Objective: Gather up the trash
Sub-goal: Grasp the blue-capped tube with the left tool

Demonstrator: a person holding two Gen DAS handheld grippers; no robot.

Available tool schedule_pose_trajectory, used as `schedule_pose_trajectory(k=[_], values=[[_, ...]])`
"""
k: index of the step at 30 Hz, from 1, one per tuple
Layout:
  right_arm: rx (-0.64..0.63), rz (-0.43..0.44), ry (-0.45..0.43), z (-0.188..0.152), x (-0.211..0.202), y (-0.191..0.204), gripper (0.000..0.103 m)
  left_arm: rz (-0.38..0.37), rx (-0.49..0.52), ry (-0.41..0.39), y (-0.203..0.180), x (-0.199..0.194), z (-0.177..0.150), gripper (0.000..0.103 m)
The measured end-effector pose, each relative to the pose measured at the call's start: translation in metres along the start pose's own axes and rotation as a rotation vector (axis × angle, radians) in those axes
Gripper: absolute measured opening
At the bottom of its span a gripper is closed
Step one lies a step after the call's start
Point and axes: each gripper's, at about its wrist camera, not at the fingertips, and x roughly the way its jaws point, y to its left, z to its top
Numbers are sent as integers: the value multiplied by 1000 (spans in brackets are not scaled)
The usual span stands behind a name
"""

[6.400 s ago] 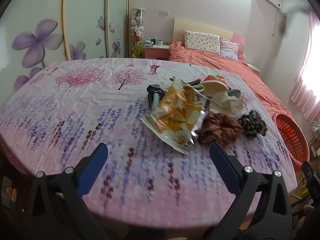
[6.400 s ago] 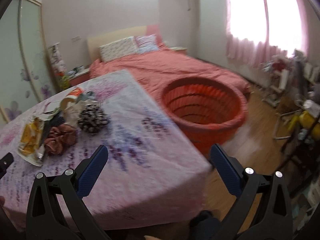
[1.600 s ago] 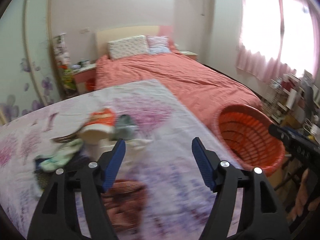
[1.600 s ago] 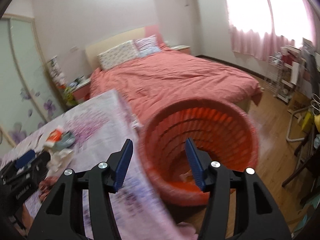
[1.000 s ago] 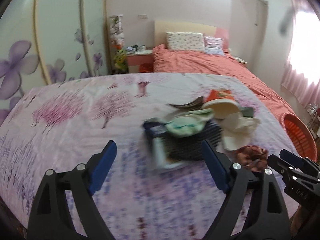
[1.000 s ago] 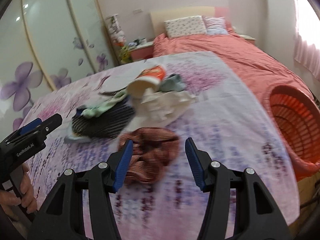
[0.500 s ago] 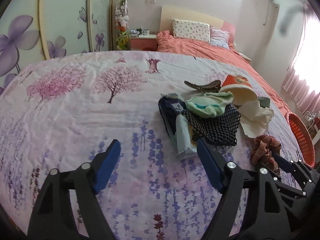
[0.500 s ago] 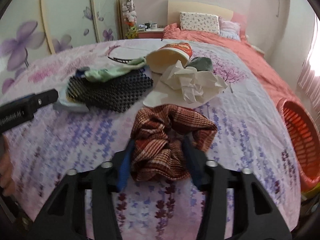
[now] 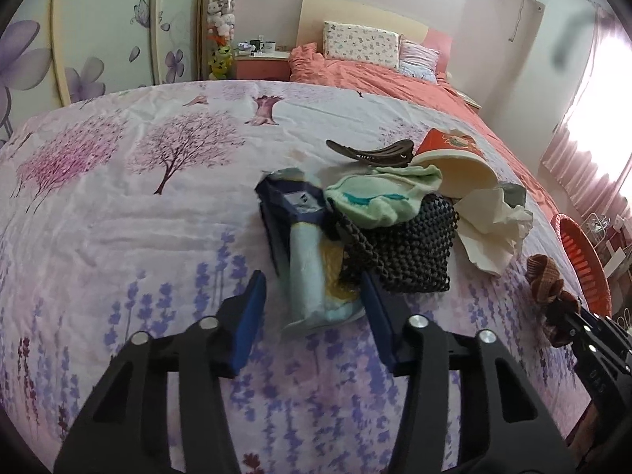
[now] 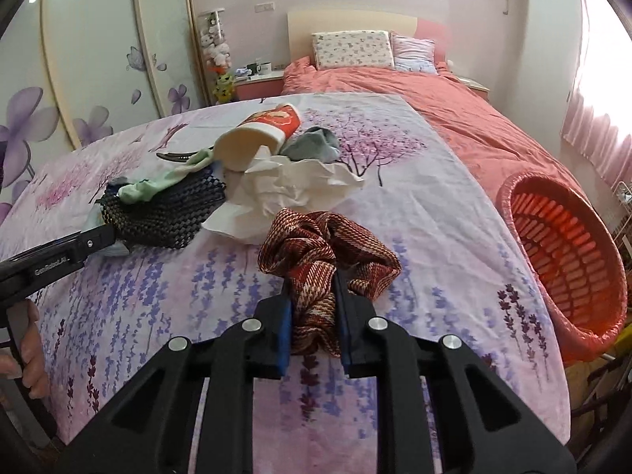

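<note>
On the lavender-print bedspread (image 9: pixel 118 237) lies a heap of litter. My left gripper (image 9: pixel 312 310) straddles the near end of a pale blue wrapper (image 9: pixel 306 276); its jaws are closing, and the pads stand clear of the wrapper. My right gripper (image 10: pixel 314 316) is closing too, its blue pads pressing on a red-brown plaid scrunchie (image 10: pixel 316 252), which also shows as the scrunchie (image 9: pixel 547 276) at the right edge of the left wrist view. Behind it lie crumpled white paper (image 10: pixel 292 189) and a tipped red paper cup (image 10: pixel 260 134).
A black mesh piece (image 9: pixel 403 252), a green sock (image 9: pixel 379 193), a dark hair clip (image 9: pixel 371 152) and a navy packet (image 9: pixel 292 201) share the heap. An orange basket (image 10: pixel 565 252) stands off the bed's right edge. A coral bed (image 10: pixel 434 91) lies beyond.
The left gripper has sunk toward the wrapper and its jaws have narrowed around it. The right jaws have closed in on the scrunchie, which now stands bunched up between the pads.
</note>
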Motion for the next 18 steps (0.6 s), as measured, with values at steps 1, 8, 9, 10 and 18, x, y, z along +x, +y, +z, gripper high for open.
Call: schedule_pose_trajectory(k=[1, 8, 9, 10, 18], values=[[1, 0, 0, 0, 0, -2, 19, -1, -2, 4, -1, 3, 1, 46], [1, 1, 3, 0, 2, -5, 19, -35, -52, 16, 0, 17, 7, 44], [2, 1, 3, -1, 2, -6, 19, -41, -59, 13, 0, 18, 9, 42], [2, 1, 3, -2, 2, -6, 19, -44, -57, 15, 0, 18, 9, 36], [9, -6, -18, 0, -5, -13, 19, -5, -46, -7, 14, 1, 11, 23]])
